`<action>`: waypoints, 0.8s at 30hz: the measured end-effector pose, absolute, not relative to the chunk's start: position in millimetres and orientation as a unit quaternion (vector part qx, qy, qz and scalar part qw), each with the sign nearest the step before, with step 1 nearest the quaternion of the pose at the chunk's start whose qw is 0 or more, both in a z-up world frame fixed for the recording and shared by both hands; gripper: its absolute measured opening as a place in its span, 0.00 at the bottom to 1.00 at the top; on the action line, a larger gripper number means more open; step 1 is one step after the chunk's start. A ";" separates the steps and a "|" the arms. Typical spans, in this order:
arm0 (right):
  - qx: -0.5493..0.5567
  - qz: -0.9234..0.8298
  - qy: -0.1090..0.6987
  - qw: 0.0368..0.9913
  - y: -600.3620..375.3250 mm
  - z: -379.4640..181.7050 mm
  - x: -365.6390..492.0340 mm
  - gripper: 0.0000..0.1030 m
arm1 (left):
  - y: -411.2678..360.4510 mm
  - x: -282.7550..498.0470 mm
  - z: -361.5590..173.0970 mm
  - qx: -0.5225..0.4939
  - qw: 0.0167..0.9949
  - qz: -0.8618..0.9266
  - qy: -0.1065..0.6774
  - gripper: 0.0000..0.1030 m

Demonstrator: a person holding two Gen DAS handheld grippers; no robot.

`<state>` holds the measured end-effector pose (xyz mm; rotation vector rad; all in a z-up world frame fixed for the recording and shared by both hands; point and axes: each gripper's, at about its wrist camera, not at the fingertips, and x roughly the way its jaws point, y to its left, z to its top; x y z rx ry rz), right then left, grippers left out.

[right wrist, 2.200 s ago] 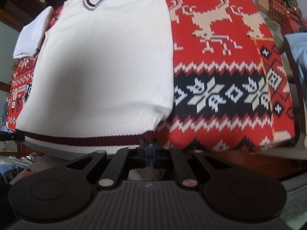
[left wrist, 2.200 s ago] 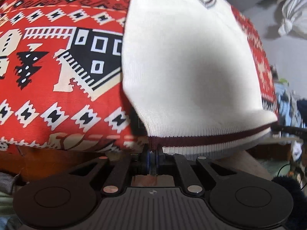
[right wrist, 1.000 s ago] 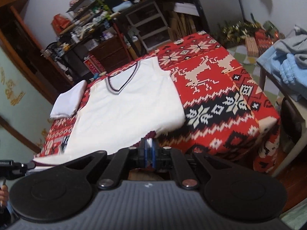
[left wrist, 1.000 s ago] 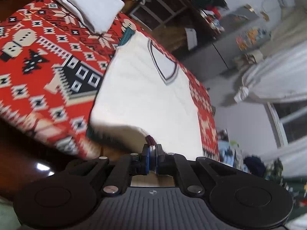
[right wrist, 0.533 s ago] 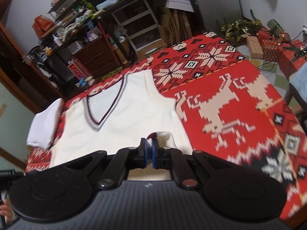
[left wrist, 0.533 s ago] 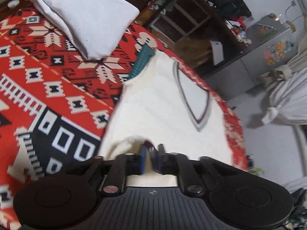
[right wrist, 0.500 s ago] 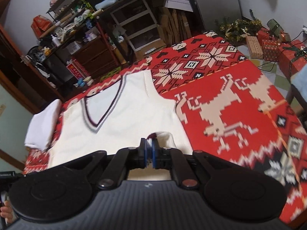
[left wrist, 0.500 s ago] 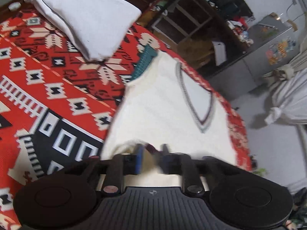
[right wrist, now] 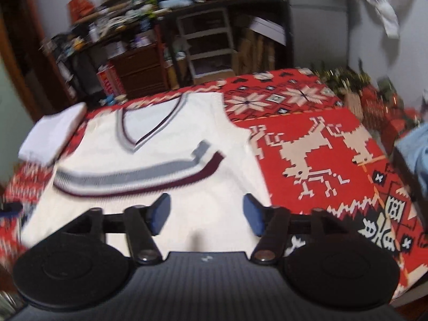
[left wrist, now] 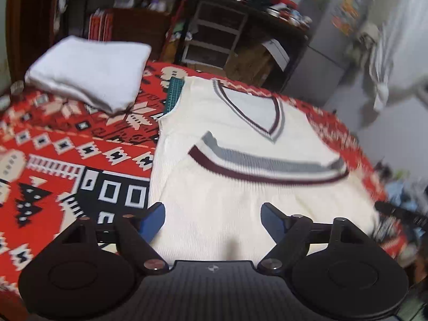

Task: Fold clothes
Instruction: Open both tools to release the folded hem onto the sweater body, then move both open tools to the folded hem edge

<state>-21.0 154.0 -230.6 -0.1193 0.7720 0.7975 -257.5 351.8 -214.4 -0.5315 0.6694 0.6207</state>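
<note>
Now the cream vest (left wrist: 240, 139) lies folded in half on the desk's red patterned cloth (left wrist: 67, 144), its maroon-and-grey hem (left wrist: 267, 165) laid across the chest just near of the V-neck. Both tools have just been opening: the left tool (left wrist: 212, 218) and the right tool (right wrist: 204, 218) hover with jaws spread, nothing between the pads, over the near fold. A folded white garment (left wrist: 91, 72) rests at the far left corner.
</note>
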 end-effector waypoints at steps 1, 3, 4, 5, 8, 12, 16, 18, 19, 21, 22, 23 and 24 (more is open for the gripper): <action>-0.065 0.381 0.362 0.848 150.9 -228.6 -31.4 0.74 | 342.5 -259.0 -213.2 -0.241 0.865 0.298 0.323 0.79; -0.065 0.387 0.357 0.847 144.6 -224.0 -50.0 0.78 | 325.9 -263.7 -210.9 -0.227 0.868 0.299 0.325 0.83; -0.063 0.390 0.355 0.848 141.3 -221.1 -58.6 0.84 | 318.0 -266.2 -209.9 -0.220 0.870 0.298 0.325 0.86; -0.062 0.390 0.349 0.850 138.0 -217.5 -66.9 0.91 | 310.6 -268.1 -209.7 -0.213 0.872 0.297 0.325 0.88; -0.074 0.395 0.324 0.857 129.7 -206.8 -91.3 0.99 | 291.4 -271.5 -212.2 -0.188 0.877 0.296 0.329 0.92; -0.093 0.409 0.303 0.856 121.9 -199.7 -112.4 1.00 | 277.1 -268.6 -216.3 -0.168 0.876 0.306 0.333 0.92; -0.101 0.412 0.286 0.859 120.6 -194.3 -121.2 1.00 | 272.3 -258.1 -213.5 -0.148 0.881 0.304 0.330 0.92; -0.106 0.414 0.282 0.859 124.9 -192.3 -120.3 1.00 | 273.0 -248.1 -213.8 -0.133 0.878 0.315 0.335 0.92; -0.107 0.414 0.280 0.860 127.6 -191.8 -119.3 1.00 | 274.8 -242.8 -214.8 -0.128 0.875 0.321 0.338 0.92; -0.105 0.413 0.276 0.862 133.9 -191.8 -115.2 1.00 | 281.9 -232.5 -217.7 -0.124 0.873 0.323 0.343 0.92; -0.102 0.413 0.275 0.862 137.3 -192.5 -111.0 1.00 | 285.5 -227.3 -219.2 -0.122 0.872 0.324 0.346 0.92; -0.097 0.411 0.275 0.864 140.9 -193.3 -106.3 1.00 | 289.1 -222.2 -220.7 -0.120 0.871 0.326 0.348 0.92; -0.090 0.406 0.274 0.867 144.1 -194.1 -101.8 1.00 | 292.7 -217.1 -222.2 -0.118 0.870 0.327 0.351 0.92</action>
